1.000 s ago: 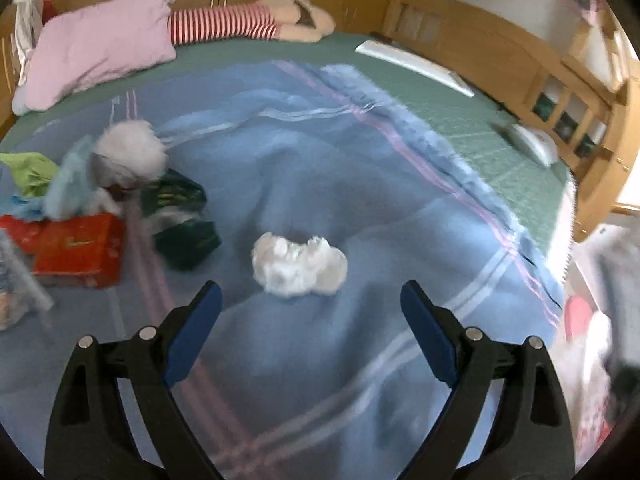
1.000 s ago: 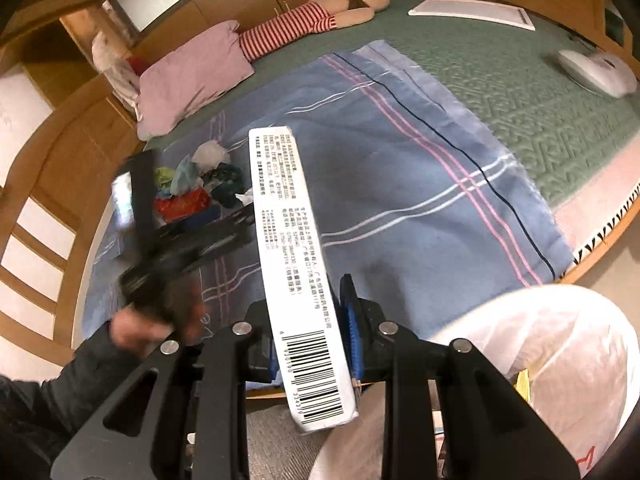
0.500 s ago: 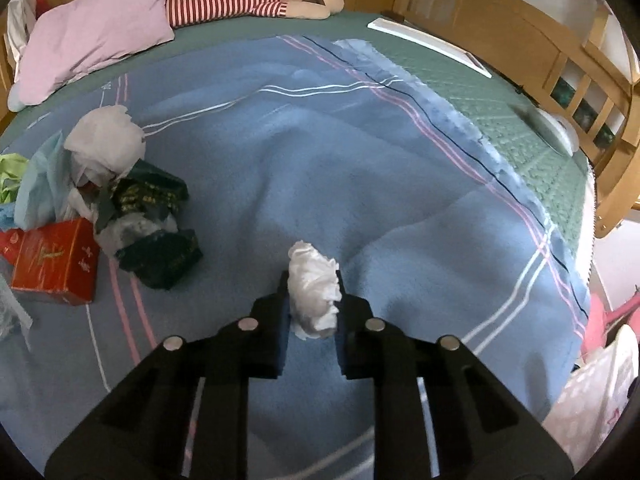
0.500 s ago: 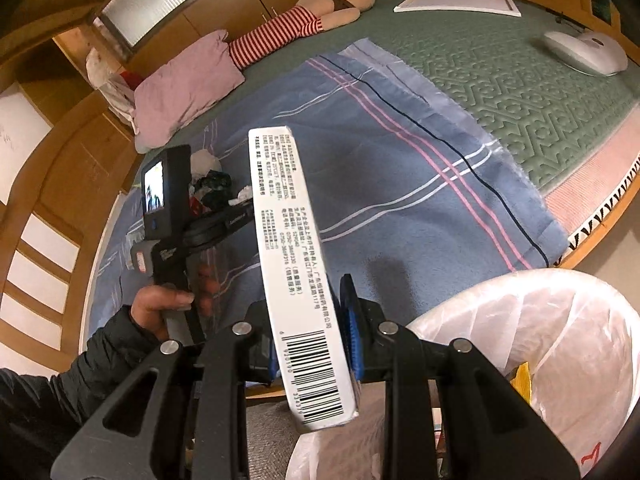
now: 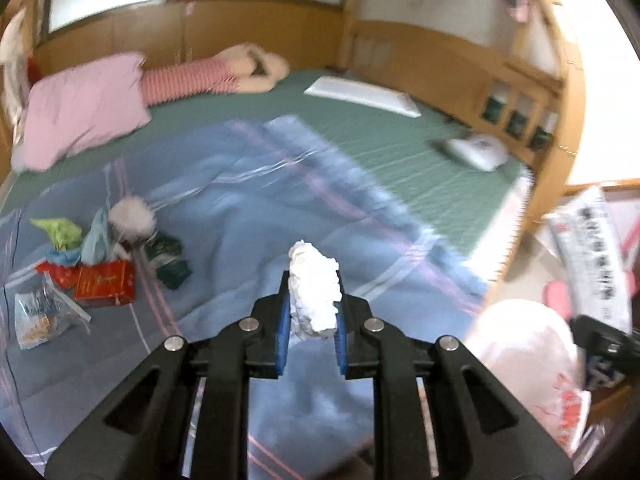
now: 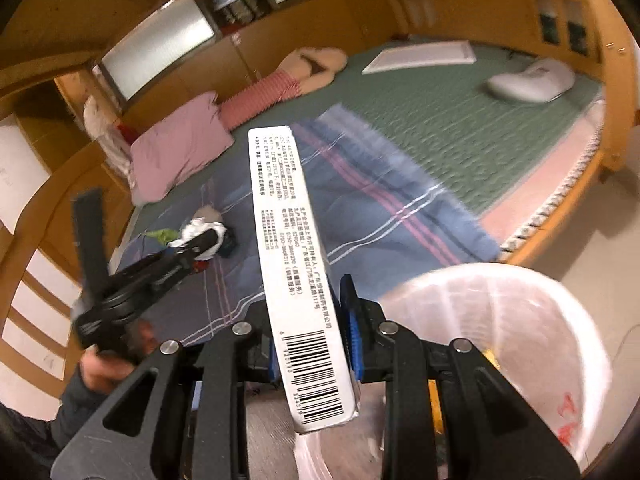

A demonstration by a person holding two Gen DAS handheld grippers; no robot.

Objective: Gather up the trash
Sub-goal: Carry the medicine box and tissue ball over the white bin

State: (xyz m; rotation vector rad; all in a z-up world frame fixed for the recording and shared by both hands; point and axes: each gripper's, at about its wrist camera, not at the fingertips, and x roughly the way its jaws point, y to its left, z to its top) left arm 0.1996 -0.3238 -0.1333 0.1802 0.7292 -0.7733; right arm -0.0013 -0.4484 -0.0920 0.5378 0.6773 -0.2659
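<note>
Gripping crumpled tissue, left gripper jaws clamped; right gripper jaws pinching white box over bin

Bed, green cover: blue striped blanket spread near; pink pillow far left, striped-legged doll beside it. Trash pile on blanket's left. White device right.
</note>
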